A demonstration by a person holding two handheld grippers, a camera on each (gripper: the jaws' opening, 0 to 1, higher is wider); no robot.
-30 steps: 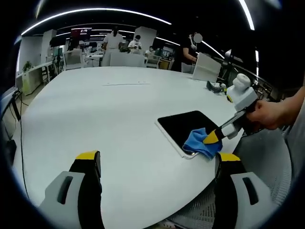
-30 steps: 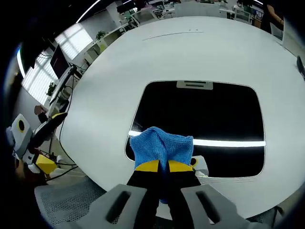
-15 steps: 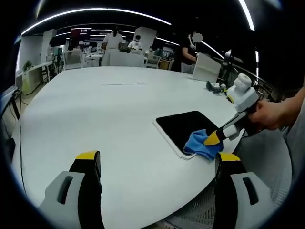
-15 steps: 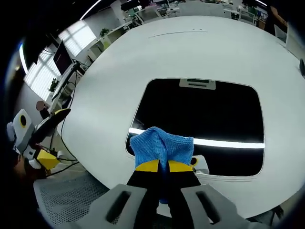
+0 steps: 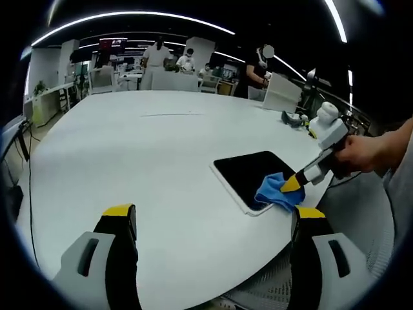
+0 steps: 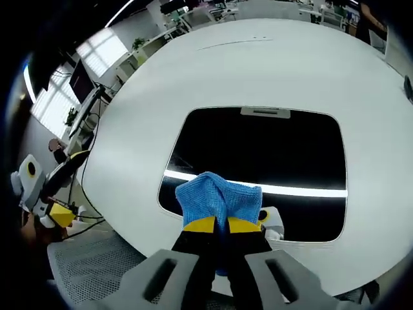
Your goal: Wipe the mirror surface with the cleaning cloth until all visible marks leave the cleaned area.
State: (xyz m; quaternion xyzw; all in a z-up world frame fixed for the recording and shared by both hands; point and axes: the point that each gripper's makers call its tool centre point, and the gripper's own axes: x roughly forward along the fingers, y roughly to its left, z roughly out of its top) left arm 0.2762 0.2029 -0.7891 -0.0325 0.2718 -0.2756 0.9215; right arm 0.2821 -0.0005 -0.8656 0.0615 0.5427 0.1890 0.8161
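- Blue microfibre, bunched into a wad, is the cleaning cloth [image 6: 218, 200], pinched between the closed yellow-tipped jaws of the right gripper [image 6: 222, 225] and pressed onto the near edge of the mirror [image 6: 258, 165].
- The mirror, a dark rounded rectangle with a pale frame, lies flat on the round white table [image 6: 258, 71], close to the table's near edge; a bright strip of ceiling light reflects across it in the right gripper view.
- In the left gripper view the same scene is seen from the side: the cloth [image 5: 277, 192] sits on the mirror's [image 5: 248, 173] near corner, with the right gripper [image 5: 292, 184] held by a person's hand [image 5: 361, 155] coming in from the right.
- The left gripper [image 5: 213, 216] hangs over bare tabletop, well apart from the mirror, its jaws spread wide and holding nothing.
- Progress, as a judgement: wiping is under way, with cloth and glass in contact at the near edge. No smudges can be made out on the dark surface, though the glare and the fisheye view make small marks hard to rule out.
- What seems left: passes over the far and middle parts of the glass, then a check that the surface is clean.
- People and desks stand in the office beyond the table, too small to detail.
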